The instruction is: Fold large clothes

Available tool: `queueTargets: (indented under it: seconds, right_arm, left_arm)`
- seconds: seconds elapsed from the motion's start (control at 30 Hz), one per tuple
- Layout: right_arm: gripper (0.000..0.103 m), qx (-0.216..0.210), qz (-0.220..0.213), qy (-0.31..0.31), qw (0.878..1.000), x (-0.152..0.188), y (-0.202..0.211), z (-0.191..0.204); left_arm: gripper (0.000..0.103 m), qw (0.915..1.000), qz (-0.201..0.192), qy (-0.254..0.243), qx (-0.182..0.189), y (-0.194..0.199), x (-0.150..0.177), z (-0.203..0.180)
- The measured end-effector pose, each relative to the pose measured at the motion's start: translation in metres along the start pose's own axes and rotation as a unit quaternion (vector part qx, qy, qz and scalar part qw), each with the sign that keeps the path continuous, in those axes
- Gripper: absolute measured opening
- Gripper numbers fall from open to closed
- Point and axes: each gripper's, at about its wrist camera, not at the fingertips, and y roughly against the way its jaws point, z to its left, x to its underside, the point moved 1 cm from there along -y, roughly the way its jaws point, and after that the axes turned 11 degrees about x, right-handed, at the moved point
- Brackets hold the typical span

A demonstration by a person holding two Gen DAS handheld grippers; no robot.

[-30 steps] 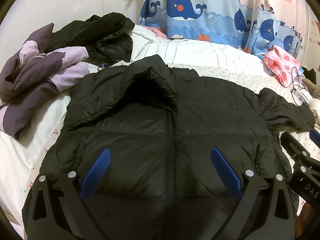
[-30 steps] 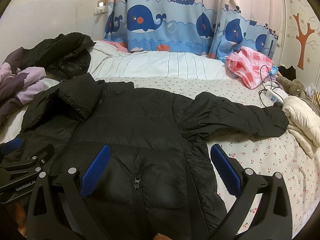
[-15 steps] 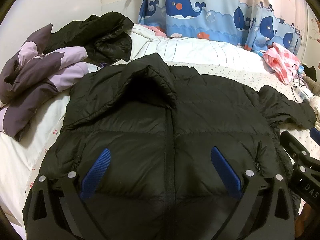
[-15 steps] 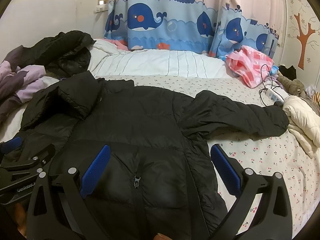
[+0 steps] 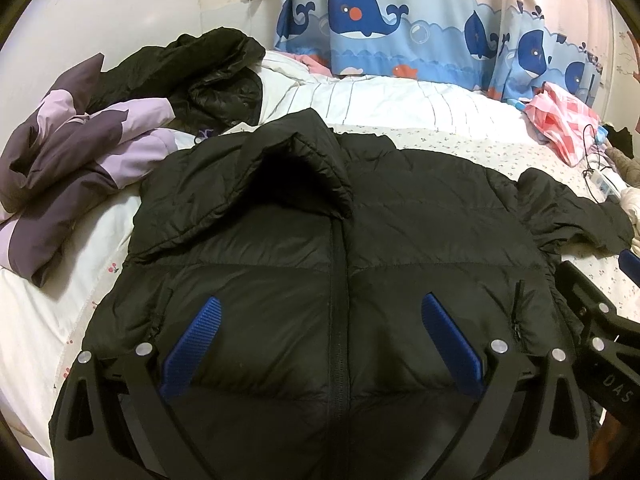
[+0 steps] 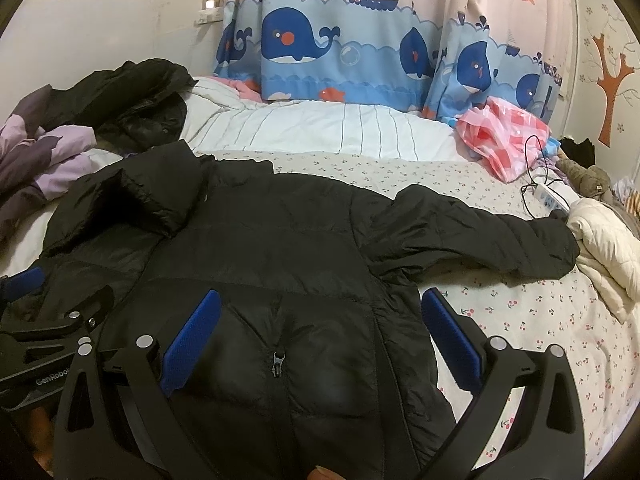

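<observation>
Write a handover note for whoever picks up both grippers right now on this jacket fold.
Left gripper: open, empty, over the black jacket near its zipper.
Right gripper: open, empty, over the jacket's lower front.
Jacket lies front up, zipped, on the bed; one sleeve stretches out toward the cream garment.
Done: jacket spread out. Left: every fold, sleeves first.
</observation>
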Motion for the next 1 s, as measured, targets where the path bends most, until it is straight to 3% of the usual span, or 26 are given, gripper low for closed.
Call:
queueTargets:
  seconds: [1.0]
  right_arm:
    - [0.097,0.001,0.006,-0.003,1.0,0.001,-0.003,-0.0006]
  left_arm:
    - [0.096,1.0,0.0,-0.002,0.0,0.0009,-0.0019,-0.0016]
